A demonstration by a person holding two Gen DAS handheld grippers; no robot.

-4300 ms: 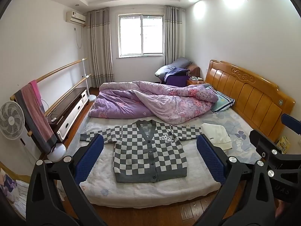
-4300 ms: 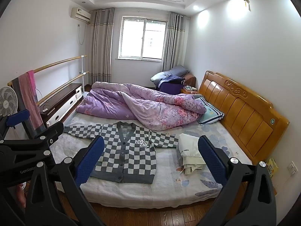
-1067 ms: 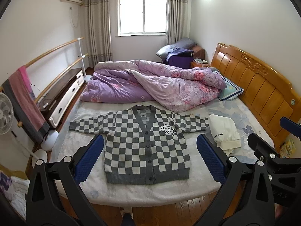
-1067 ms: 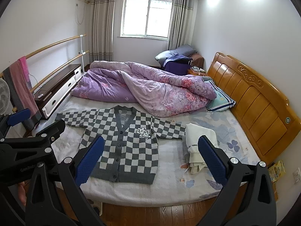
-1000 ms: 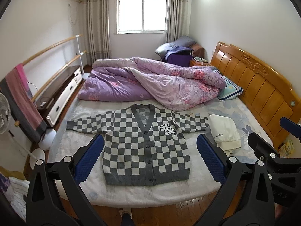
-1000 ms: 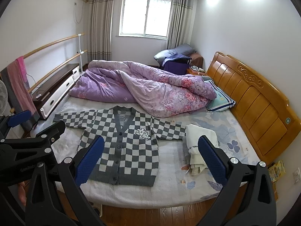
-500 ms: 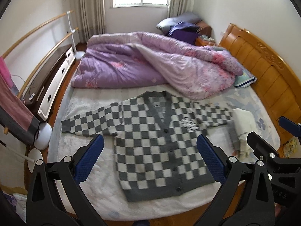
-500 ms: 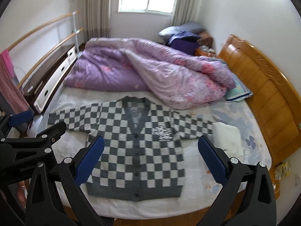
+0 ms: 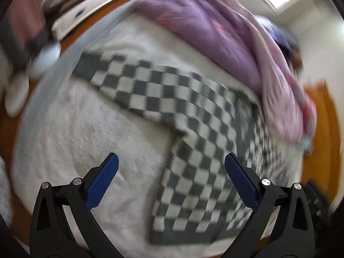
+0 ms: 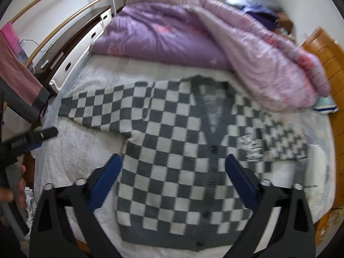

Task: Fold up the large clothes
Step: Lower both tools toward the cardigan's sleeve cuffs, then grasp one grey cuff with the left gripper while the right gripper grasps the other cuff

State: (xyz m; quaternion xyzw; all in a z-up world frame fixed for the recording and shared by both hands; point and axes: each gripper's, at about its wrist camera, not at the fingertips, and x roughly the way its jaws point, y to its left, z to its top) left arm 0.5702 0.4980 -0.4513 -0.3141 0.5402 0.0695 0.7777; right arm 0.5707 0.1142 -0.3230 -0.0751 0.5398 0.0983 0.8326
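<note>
Fuzzy checkered knit cardigan (flat, rectangular), left gripper jaws released, right gripper jaws closing, empty.

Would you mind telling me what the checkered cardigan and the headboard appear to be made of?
Checkered cardigan: seemingly soft knitted yarn, matte and slightly fuzzy, with ribbed-looking grey edging and dark buttons.
Headboard: apparently varnished wood, orange-brown with a mild sheen and panelled slats.

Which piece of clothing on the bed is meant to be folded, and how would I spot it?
Look at the bed with the wooden headboard. In front of the crumpled purple quilt lies a cardigan, spread flat with both sleeves out. Its grey-and-white checkerboard pattern and buttoned front set it apart from everything else there.
</note>
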